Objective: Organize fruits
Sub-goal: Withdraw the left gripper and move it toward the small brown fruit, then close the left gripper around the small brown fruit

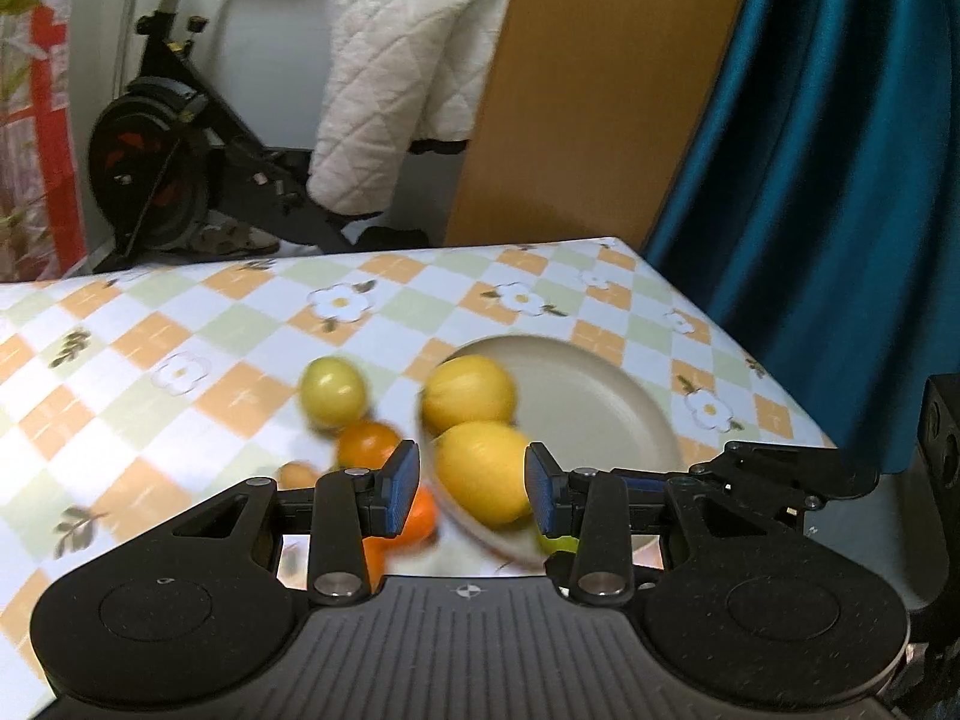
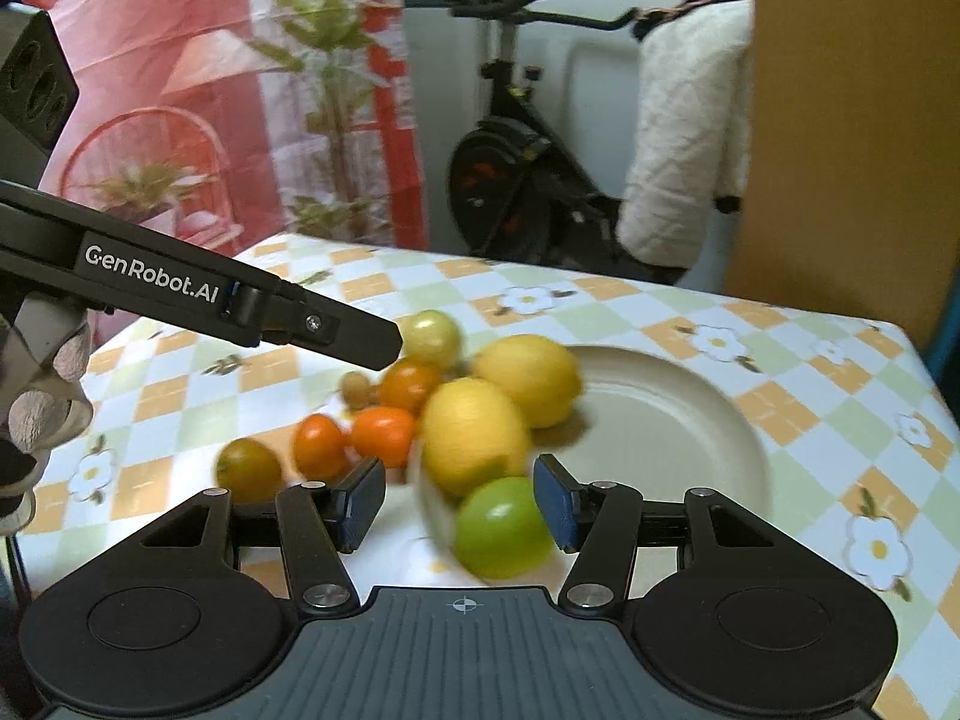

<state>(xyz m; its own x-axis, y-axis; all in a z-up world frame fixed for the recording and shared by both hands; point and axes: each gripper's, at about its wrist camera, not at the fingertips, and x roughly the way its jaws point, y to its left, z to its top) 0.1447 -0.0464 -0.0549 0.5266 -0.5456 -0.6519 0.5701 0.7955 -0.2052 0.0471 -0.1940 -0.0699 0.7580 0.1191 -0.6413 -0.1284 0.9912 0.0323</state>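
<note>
Nearest in the right wrist view, the right hand-held gripper (image 2: 459, 501) has its jaws parted with nothing pressed between the pads; one green fruit (image 2: 503, 527) lies just ahead of its right finger, on the near rim of the single beige plate (image 2: 672, 420). The left hand-held gripper (image 1: 472, 487) also stands open in its own view, and the nearer lemon (image 1: 483, 473) sits in the gap below it, touching neither blue pad as far as the blurred frame shows.

Two lemons rest on the plate's left side, the nearer lemon (image 2: 474, 435) touching the farther lemon (image 2: 531, 378). The plate lies on the checked, flowered worktop (image 2: 810, 360).

Left of the plate, on the cloth, are seven small fruits: one dark yellow-green one (image 2: 249, 470), three orange ones (image 2: 320, 445) (image 2: 384, 435) (image 2: 409, 383), one small tan one (image 2: 357, 389), and one pale yellow-green one (image 2: 431, 338) farthest back. The left tool's finger (image 2: 336, 327) reaches toward that last fruit, a gloved hand (image 2: 42, 396) behind it.

Beyond the worktop stands one exercise bike (image 2: 522, 180), a white quilted cover (image 2: 684, 138) draped on it.
</note>
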